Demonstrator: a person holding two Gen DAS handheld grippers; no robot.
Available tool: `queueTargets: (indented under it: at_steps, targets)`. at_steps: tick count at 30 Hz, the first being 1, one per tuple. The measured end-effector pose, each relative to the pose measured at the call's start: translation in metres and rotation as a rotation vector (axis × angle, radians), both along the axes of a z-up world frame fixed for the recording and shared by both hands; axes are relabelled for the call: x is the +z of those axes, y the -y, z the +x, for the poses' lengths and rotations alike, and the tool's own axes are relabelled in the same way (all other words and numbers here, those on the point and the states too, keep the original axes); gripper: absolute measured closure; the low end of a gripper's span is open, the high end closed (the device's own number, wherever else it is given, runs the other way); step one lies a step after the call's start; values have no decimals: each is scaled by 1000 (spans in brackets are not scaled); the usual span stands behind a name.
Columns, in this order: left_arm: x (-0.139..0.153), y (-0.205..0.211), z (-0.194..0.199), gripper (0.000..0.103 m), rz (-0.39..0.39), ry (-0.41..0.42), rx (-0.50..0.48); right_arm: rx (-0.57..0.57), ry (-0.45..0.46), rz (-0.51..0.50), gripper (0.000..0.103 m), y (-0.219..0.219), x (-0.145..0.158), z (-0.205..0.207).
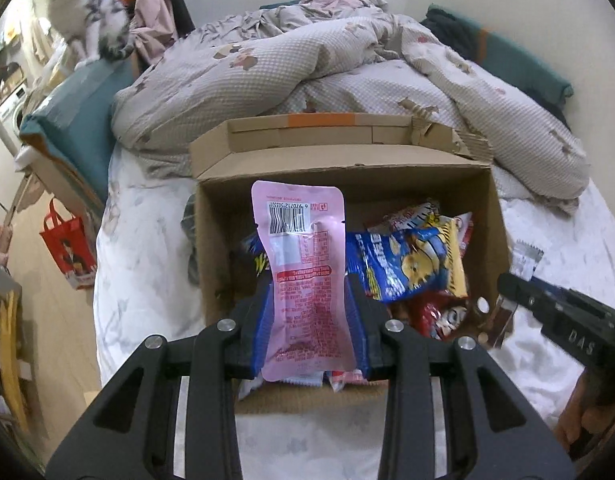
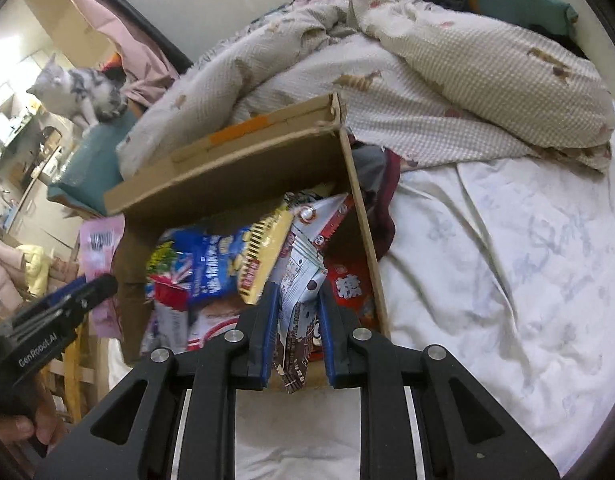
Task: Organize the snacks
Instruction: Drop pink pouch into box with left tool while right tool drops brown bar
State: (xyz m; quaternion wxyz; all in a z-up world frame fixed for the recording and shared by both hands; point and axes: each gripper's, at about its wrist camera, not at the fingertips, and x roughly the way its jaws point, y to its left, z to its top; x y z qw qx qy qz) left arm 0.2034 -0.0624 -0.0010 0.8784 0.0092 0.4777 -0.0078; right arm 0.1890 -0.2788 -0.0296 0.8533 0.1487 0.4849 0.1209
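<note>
An open cardboard box (image 1: 495, 216) sits on the bed and holds several snack packets, among them a blue and yellow bag (image 1: 411, 264). My left gripper (image 1: 309, 304) is shut on a pink snack pouch (image 1: 303, 264), held upright over the box's left part. My right gripper (image 2: 297, 300) is shut on a brown and white snack packet (image 2: 297, 320), over the box's near right corner (image 2: 371, 264). The right gripper also shows at the right in the left wrist view (image 1: 519, 284). The pink pouch shows at the left in the right wrist view (image 2: 99, 248).
The box stands on a white bed sheet (image 2: 507, 280). A crumpled patterned quilt (image 1: 307, 72) lies behind it. A grey and white cat (image 1: 87, 16) sits on a teal pillow at the far left. A red bag (image 1: 67, 248) stands on the floor to the left.
</note>
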Motion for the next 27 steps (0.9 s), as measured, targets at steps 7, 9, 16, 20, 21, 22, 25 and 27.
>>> queueTargets:
  at_steps: [7, 9, 16, 20, 21, 22, 25, 27]
  targets:
    - [-10, 2, 23, 71, 16, 4, 18, -7, -71, -9, 82, -2, -24, 9]
    - [-12, 4, 25, 70, 28, 9, 12, -14, -102, 19, 82, -1, -30, 10]
    - [-14, 6, 28, 66, 43, 15, 11, -15, -115, 41, 82, -5, -32, 10]
    - [-12, 8, 28, 56, 58, 22, 7, -18, -105, 47, 79, -4, -29, 10]
    - [-11, 8, 27, 51, 59, 22, 7, -16, -101, 51, 79, -4, -28, 10]
    - [-11, 8, 27, 46, 60, 20, 9, -15, -100, 52, 79, -5, -27, 10]
    - [-9, 7, 24, 38, 54, 11, 30, -7, -102, 53, 79, -6, -24, 11]
    - [-8, 6, 22, 37, 47, 3, 39, -11, -100, 56, 79, -5, -21, 12]
